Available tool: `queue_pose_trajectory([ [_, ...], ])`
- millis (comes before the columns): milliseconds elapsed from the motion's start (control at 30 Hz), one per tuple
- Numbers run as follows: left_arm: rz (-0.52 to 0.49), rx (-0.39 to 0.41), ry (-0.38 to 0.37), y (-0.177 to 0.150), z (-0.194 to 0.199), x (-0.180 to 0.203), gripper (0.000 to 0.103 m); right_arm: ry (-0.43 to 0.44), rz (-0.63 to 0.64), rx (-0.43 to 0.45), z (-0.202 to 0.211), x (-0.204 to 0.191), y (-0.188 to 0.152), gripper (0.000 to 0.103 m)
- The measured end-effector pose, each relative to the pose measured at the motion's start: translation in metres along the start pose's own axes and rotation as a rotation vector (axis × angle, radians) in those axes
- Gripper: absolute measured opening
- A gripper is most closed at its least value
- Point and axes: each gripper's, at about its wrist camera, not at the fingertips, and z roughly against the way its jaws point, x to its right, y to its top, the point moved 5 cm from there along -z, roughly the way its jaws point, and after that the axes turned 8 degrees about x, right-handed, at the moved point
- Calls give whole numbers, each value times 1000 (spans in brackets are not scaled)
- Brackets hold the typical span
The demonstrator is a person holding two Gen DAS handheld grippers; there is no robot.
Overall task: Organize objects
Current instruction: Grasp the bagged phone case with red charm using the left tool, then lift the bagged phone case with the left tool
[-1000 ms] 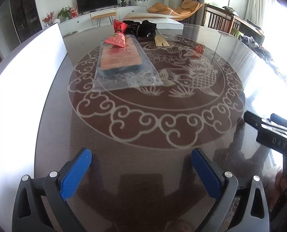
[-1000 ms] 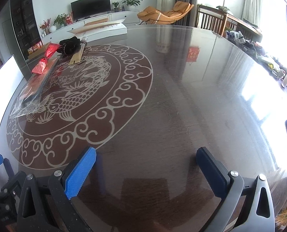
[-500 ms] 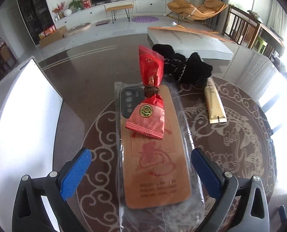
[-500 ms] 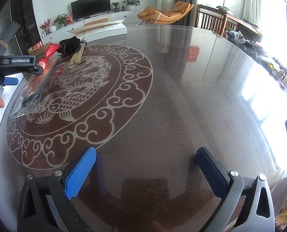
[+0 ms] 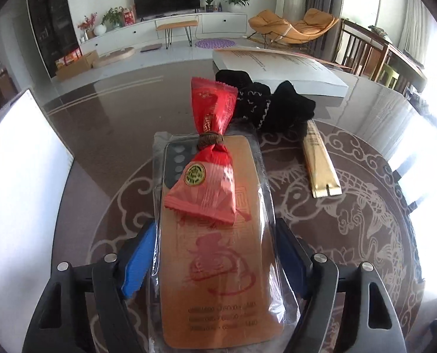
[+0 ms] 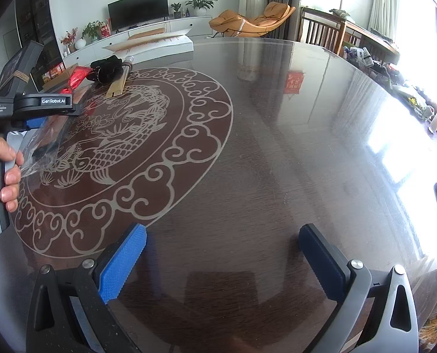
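An orange phone case in a clear plastic sleeve (image 5: 218, 279) lies on the dark glass table (image 5: 106, 135). A red candy packet (image 5: 206, 176) rests on its far half. My left gripper (image 5: 214, 226) straddles the sleeve's near half. Its jaws are closing, and the blue pads (image 5: 137, 261) touch the sleeve's two long sides. In the right wrist view a hand (image 6: 3, 170) holds the left gripper (image 6: 53, 117) at the far left. My right gripper (image 6: 222, 231) stands open over bare table with nothing between its fingers.
Black cloth (image 5: 271, 108) and a gold sachet (image 5: 321, 164) lie just beyond and to the right of the case. A flat white box (image 5: 277, 70) sits at the table's far edge. A white panel (image 5: 18, 191) stands along the left side.
The left gripper moved up the table until the sleeved case lay between its fingers, then its jaws narrowed onto the sleeve. The right gripper has not moved.
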Motion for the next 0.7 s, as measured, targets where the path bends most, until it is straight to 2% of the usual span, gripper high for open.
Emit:
queue_pose_trajectory([
  [67,8,-1,3,-17,16,3,75,0,0,0,0,0,0,103],
  [167,10,-5,4,-61,55,11,76,0,0,0,0,0,0,103],
  [300,-66,10,-52,-124,110,32,76,0,0,0,0,0,0,103],
  [433,-77,3,-66,-164,147,25,76,0,0,0,0,0,0,103],
  [567,-92,3,-73,-184,164,16,78,0,0,0,0,0,0,103],
  [700,-90,21,-75,-181,162,11,81,0,0,0,0,0,0,103],
])
